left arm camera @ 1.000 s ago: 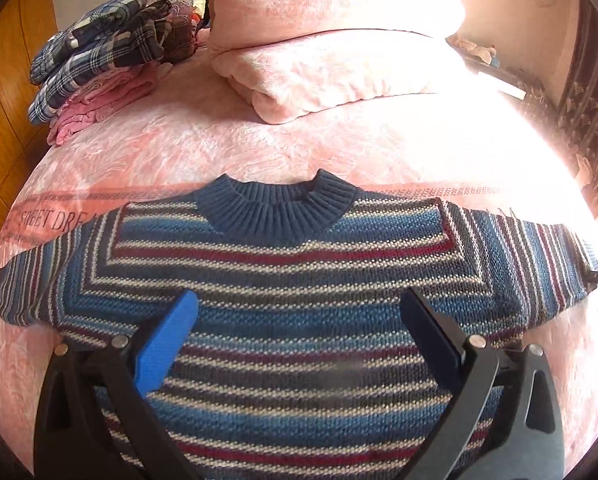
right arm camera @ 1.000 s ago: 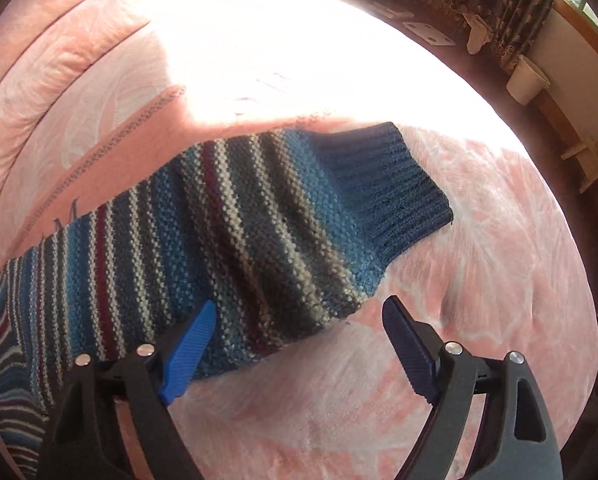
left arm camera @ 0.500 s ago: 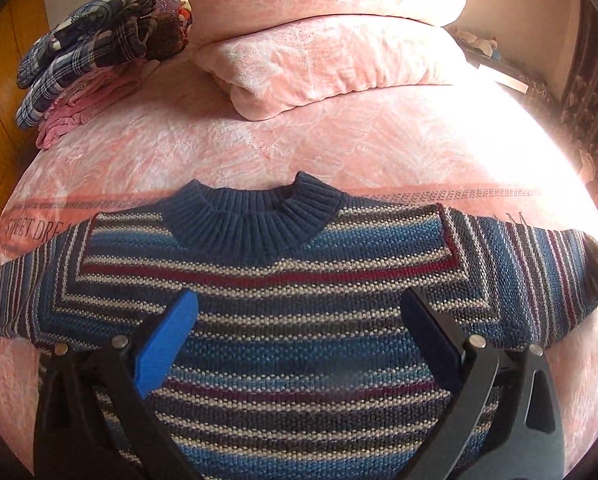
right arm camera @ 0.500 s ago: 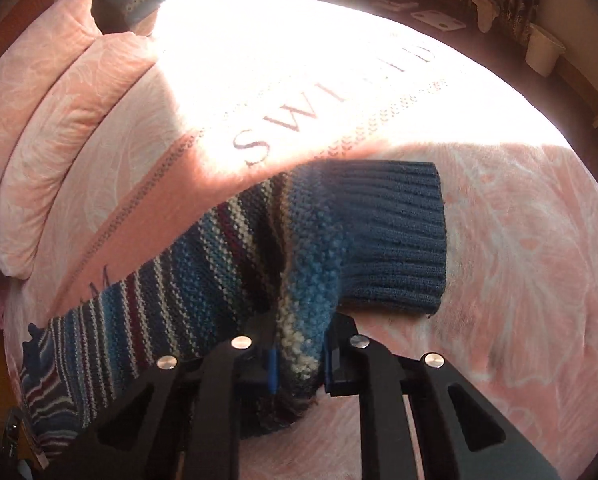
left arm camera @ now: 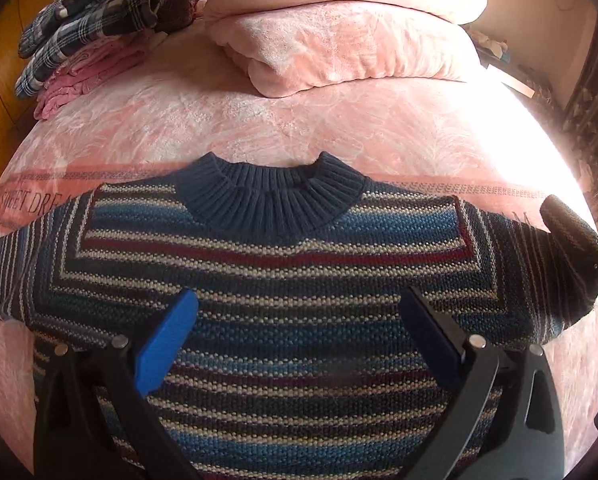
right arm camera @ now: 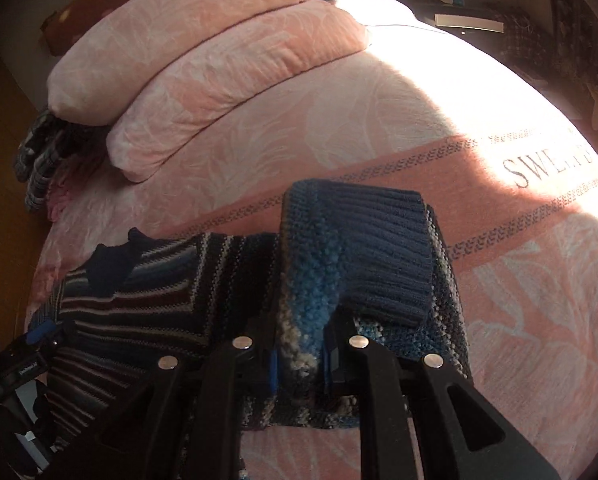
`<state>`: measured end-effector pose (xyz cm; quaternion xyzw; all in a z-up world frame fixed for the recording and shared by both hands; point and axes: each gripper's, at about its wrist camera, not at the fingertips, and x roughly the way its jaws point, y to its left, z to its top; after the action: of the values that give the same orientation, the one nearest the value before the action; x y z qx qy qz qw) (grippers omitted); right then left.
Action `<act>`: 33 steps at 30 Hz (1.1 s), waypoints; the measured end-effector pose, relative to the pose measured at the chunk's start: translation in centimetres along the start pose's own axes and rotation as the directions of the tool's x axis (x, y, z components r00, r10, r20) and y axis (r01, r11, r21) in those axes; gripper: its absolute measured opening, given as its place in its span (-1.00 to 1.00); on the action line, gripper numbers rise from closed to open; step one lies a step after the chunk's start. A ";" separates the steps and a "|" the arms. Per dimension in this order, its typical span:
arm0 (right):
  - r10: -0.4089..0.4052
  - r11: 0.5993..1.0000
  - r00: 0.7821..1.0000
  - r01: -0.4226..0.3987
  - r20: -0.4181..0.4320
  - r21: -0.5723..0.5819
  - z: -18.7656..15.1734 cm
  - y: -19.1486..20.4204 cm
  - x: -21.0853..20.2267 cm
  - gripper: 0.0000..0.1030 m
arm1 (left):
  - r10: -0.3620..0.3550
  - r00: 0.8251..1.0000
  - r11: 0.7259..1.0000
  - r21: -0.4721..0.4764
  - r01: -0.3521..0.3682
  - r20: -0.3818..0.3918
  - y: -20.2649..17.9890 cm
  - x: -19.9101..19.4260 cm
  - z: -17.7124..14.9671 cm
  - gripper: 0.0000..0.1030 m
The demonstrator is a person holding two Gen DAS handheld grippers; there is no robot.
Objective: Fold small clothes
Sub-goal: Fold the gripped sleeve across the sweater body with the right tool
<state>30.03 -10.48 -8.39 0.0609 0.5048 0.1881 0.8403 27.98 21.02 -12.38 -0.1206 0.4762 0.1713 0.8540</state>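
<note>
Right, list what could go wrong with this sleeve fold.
The right gripper pinches only a narrow bunch of sleeve beside the cuff, so the knit may slip out or fold crooked. The left gripper hovers open over the sweater, so nothing pins the body; it may drag across the bedspread.

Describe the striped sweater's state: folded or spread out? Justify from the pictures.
Mostly spread: the sweater lies flat on the bed. Only one sleeve is lifted, doubled over, pinched in the right gripper.

pillows (left arm camera: 355, 56) beyond bare bedspread (left arm camera: 259, 128)
</note>
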 end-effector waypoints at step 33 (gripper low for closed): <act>-0.001 0.999 0.997 -0.002 -0.075 -0.047 -10.3 -3.5 -3.7 -0.25 | -0.458 0.813 0.887 -0.127 0.443 -0.360 -17.6 9.4 -0.3 -0.52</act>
<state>20.36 -15.96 -11.31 0.0342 0.5316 0.2023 0.8218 39.53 6.50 -19.84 -0.2767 0.5871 -0.0535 0.7589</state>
